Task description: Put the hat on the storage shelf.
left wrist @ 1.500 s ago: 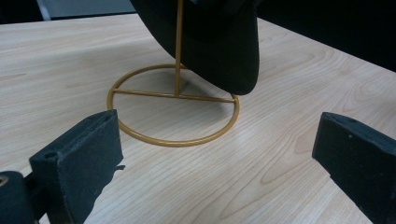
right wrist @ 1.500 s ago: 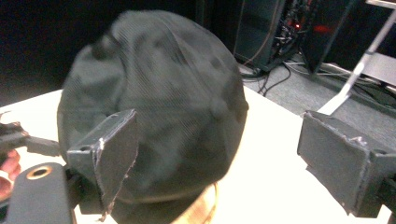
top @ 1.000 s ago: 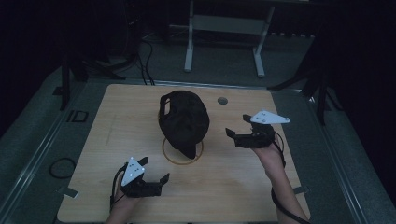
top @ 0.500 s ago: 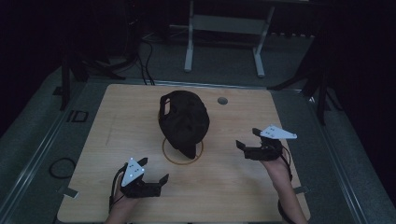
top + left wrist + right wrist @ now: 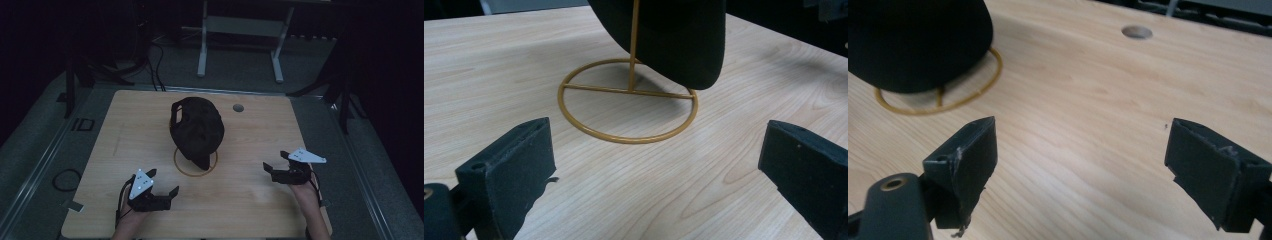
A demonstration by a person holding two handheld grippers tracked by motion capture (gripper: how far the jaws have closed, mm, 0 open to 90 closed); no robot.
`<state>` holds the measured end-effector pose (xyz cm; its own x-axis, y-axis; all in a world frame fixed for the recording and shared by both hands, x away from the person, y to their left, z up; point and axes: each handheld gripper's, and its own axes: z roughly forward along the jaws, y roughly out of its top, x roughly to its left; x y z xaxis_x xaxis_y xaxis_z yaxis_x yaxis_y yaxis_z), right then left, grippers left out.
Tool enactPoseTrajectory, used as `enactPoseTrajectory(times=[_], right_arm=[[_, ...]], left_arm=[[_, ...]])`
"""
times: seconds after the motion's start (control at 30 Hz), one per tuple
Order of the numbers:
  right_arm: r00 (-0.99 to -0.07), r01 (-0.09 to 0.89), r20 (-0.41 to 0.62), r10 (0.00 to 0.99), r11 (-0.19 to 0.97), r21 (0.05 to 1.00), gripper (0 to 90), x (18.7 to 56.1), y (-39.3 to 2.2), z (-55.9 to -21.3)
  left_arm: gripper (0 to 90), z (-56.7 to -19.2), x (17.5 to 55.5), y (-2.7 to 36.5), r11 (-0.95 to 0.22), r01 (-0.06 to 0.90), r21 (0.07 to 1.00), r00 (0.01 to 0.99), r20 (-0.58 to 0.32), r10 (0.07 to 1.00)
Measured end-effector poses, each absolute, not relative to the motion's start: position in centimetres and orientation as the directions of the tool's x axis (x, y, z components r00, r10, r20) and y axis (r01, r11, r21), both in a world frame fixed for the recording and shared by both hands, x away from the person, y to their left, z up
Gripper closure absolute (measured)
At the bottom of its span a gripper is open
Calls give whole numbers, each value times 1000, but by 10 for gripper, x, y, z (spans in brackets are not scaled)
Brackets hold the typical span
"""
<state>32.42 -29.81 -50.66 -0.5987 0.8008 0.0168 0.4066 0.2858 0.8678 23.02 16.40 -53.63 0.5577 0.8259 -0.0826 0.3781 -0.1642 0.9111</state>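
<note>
Since the black cap [image 5: 196, 127] perched on the gold wire stand [image 5: 195, 161] mid-worktop [image 5: 250, 200] looks light and floppy, grab its stiffer brim; left hand-held gripper [image 5: 165, 196] and right hand-held gripper [image 5: 272, 161] both gape empty.

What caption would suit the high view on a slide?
A black cap hangs on a gold wire stand mid-table, open left gripper and right gripper flanking it.

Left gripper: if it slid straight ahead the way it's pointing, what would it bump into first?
Probably the gold ring base of the stand, low on the table, with the black cap hanging just above it. The left gripper is open; depth is hard to judge.
</note>
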Motion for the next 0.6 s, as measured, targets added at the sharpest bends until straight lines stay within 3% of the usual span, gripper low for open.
enactPoseTrajectory(times=[0.6], right_arm=[[-491, 487, 38, 871, 237, 841, 135, 303, -344, -534]], left_arm=[[21, -538, 230, 165, -167, 387, 907, 549, -81, 832]])
